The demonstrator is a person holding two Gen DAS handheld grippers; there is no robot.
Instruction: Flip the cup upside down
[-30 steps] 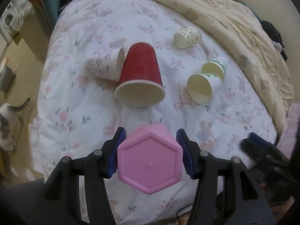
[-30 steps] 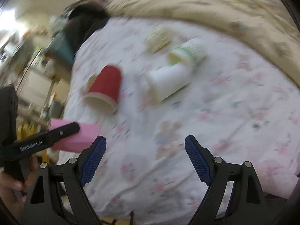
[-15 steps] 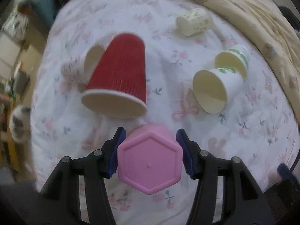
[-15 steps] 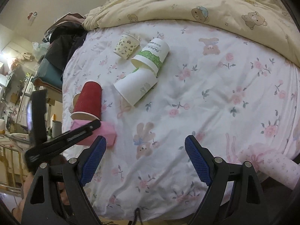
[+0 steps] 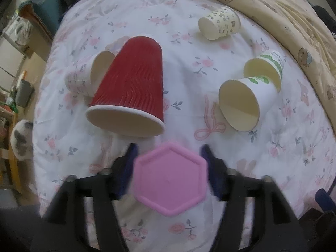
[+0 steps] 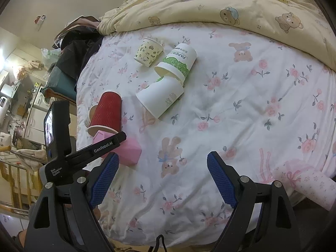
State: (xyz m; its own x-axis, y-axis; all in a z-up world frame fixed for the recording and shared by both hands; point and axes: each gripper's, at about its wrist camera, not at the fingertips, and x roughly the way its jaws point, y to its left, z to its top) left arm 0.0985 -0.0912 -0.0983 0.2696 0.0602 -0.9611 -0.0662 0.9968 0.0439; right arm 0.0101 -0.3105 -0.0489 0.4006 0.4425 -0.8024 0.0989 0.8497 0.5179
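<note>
A pink hexagonal cup (image 5: 170, 178) sits between the jaws of my left gripper (image 5: 169, 168) with its flat base toward the camera. The blue pads stand slightly off its sides with small gaps, and the fingers are blurred. In the right wrist view the pink cup (image 6: 126, 149) rests on the floral bedsheet (image 6: 241, 109) mouth down, with the left gripper's finger across it. My right gripper (image 6: 162, 178) is open and empty above the sheet near the bed's front edge.
A red ribbed cup (image 5: 130, 90) lies on its side just beyond the pink cup, with a floral paper cup (image 5: 84, 77) behind it. Two white-and-green cups (image 5: 247, 103) and a patterned cup (image 5: 219, 23) lie to the right. A yellow bear quilt (image 6: 231, 6) covers the far side.
The left gripper lowered the pink cup toward the sheet near the red cup, and its jaws have spread slightly off the cup's sides. The right gripper stayed open and barely moved.
</note>
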